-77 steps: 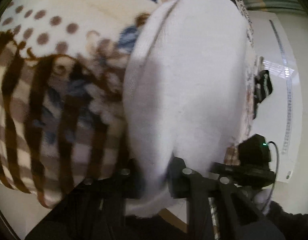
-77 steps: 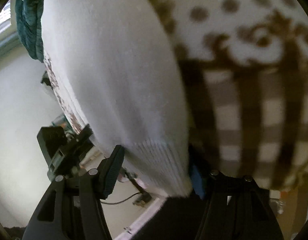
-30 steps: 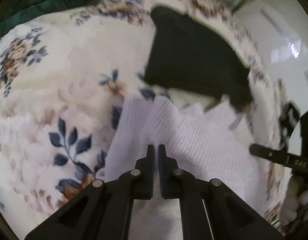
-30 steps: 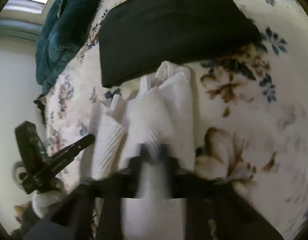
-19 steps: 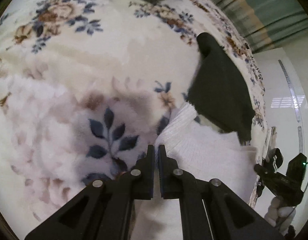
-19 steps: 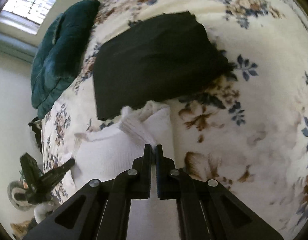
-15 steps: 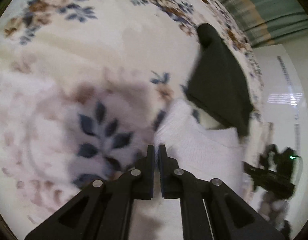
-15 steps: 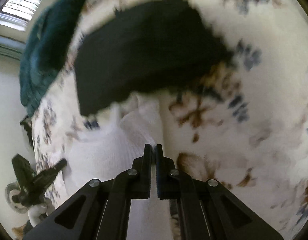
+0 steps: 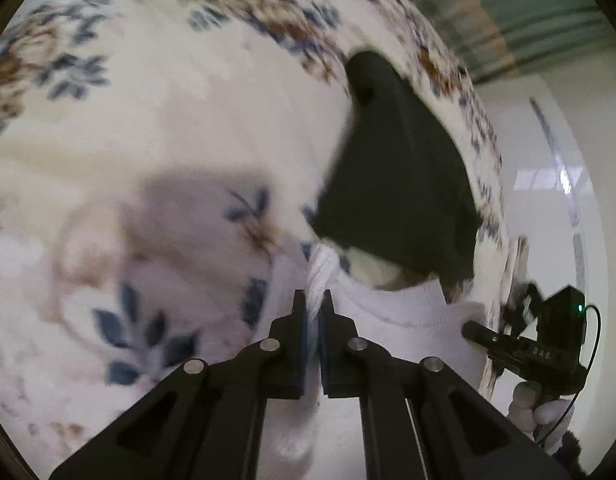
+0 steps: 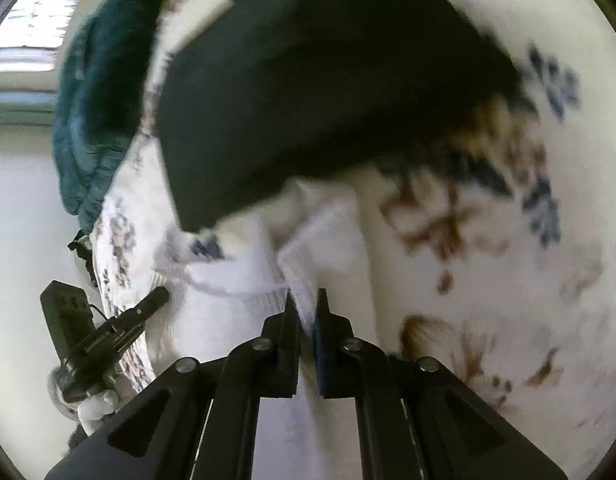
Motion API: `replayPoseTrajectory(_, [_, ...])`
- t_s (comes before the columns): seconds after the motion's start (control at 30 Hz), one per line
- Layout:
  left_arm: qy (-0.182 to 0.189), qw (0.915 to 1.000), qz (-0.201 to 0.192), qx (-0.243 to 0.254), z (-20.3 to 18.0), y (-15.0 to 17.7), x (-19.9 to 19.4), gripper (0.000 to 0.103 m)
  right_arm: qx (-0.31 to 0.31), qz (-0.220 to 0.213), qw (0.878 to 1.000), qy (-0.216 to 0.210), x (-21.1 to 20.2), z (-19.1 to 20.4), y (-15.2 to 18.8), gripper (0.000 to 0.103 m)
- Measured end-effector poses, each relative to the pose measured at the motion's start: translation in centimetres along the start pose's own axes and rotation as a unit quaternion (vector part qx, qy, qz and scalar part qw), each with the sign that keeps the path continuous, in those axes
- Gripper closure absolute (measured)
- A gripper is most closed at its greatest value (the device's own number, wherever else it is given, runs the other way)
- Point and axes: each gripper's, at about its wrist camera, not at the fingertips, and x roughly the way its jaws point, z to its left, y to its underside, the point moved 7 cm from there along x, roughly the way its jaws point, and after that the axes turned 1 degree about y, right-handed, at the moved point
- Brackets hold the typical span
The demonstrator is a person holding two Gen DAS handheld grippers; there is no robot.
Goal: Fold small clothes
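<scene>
Left wrist: both tools (image 9: pixel 315 300) (image 10: pixel 303 298) clamped on white knit garment (image 9: pixel 403 316) edge.

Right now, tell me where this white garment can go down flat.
Bare floral blanket lies open on the left gripper's side, and also beside the right gripper, away from the white knit garment. Ahead is crowded: the folded black garment sits there.

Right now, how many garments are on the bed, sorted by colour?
White: 1, the white knit garment, pinched by the left hand-held gripper and the right hand-held gripper.
Black: 1, the folded black garment, lying on the floral blanket.
Total: 2.
</scene>
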Motion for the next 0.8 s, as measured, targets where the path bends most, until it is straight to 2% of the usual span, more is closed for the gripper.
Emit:
replayPoseTrajectory(0.07, [-0.010,0.9998,-0.009,-0.016,1.7,-0.6,-0.8,0.100,-0.004,-0.015,1.000,-0.008,-0.9,0.7,-0.7,0.098])
replayPoseTrajectory(0.17, [-0.025,0.9986,0.003,-0.046,4.3,-0.8,0.7,0.100,-0.010,-0.029,1.000,0.008,-0.2,1.1,-2.6,0.098])
replayPoseTrajectory(0.33, [-0.042,0.9973,0.033,-0.050,5.6,-0.1,3.2,0.100,-0.013,0.023,0.998,0.059,4.8,0.0,-3.4,0.098])
replayPoseTrajectory(0.43, [-0.016,0.9973,0.035,-0.062,5.3,0.2,2.5,0.098,-0.021,0.038,0.997,0.067,5.6,0.0,-2.8,0.097])
replayPoseTrajectory(0.47, [0.007,0.9968,0.035,-0.071,5.0,0.4,1.9,0.092,-0.016,0.042,0.998,0.053,5.4,0.1,-2.6,0.095])
replayPoseTrajectory(0.5, [0.015,0.9964,0.036,-0.075,4.8,0.5,1.4,0.085,-0.006,0.045,0.998,0.036,5.1,0.1,-2.4,0.093])
replayPoseTrajectory(0.53, [0.026,0.9962,0.033,-0.076,4.7,0.7,0.6,0.073,0.001,0.049,0.999,0.021,4.7,0.1,-2.1,0.079])
replayPoseTrajectory(0.57, [0.041,0.9958,0.025,-0.079,4.6,1.0,-0.2,0.060,0.009,0.052,0.999,-0.002,4.0,0.1,-1.7,0.052])
replayPoseTrajectory(0.63, [0.069,0.9938,0.011,-0.087,4.5,2.1,-2.0,0.049,0.023,0.045,0.998,-0.034,2.3,-0.3,-0.9,0.028])
replayPoseTrajectory(0.67, [0.089,0.9921,0.011,-0.087,4.5,3.2,-2.8,0.047,0.028,0.044,0.997,-0.056,1.5,-0.6,-0.1,0.025])
replayPoseTrajectory(0.77, [0.109,0.9906,0.034,-0.076,4.6,6.6,-3.2,0.042,0.040,0.067,0.993,-0.090,0.6,-1.6,2.8,0.013])
replayPoseTrajectory(0.8, [0.111,0.9896,0.046,-0.078,4.9,7.6,-2.8,0.042,0.043,0.085,0.990,-0.104,0.9,-1.9,4.4,0.012])
